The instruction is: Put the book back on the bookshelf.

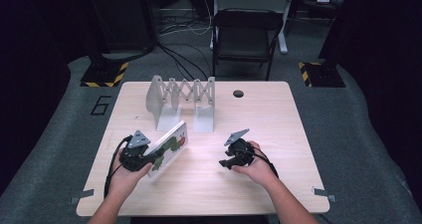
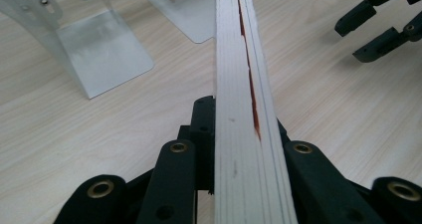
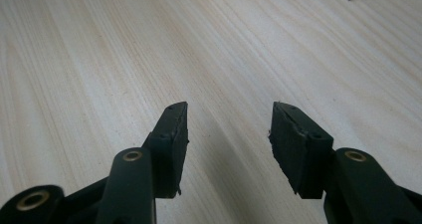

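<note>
Book (image 1: pixel 169 147) with a white cover printed in green and red, lying tilted toward the tabletop's (image 1: pixel 278 134) left front part; left gripper (image 1: pixel 137 154) is pinching its lower end, its pages (image 2: pixel 244 114) running edge-on between the black jaws; right gripper (image 1: pixel 234 157) is hovering with jaws spread over bare wood right of centre; folding metal rack (image 1: pixel 181 102) is standing near the far edge.
</note>
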`<state>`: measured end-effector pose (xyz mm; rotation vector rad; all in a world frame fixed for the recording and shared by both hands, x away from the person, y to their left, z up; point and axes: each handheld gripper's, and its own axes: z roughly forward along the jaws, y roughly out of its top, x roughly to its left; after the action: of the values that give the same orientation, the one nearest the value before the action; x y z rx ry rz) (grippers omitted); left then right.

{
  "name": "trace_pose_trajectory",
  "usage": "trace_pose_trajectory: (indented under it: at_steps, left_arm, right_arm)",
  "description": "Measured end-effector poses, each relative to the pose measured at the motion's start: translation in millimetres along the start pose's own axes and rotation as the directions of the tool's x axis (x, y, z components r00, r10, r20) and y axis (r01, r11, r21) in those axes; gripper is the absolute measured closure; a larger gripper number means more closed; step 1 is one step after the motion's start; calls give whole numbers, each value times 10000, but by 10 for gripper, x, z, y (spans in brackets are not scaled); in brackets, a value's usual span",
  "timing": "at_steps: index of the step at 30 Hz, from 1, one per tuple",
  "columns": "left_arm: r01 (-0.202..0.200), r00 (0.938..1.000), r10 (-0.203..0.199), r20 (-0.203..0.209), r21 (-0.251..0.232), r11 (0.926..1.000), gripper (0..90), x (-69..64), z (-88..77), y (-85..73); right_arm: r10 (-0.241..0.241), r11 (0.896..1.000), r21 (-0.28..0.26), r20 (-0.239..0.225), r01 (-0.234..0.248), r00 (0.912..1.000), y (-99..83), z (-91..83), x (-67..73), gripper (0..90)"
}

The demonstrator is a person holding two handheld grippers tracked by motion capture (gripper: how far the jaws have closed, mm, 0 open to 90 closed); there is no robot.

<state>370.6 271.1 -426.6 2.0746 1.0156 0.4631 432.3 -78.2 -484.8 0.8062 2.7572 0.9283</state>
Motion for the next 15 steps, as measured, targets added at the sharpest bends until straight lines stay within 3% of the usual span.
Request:
trace_pose_trajectory:
  at_steps: [15]
  left_arm:
    - [798,9944,-812,-680,-231,9965,757,208,-78,-80]
  right_arm:
    - [116,9999,-4,35,-116,9999,-22,22,-8,490]
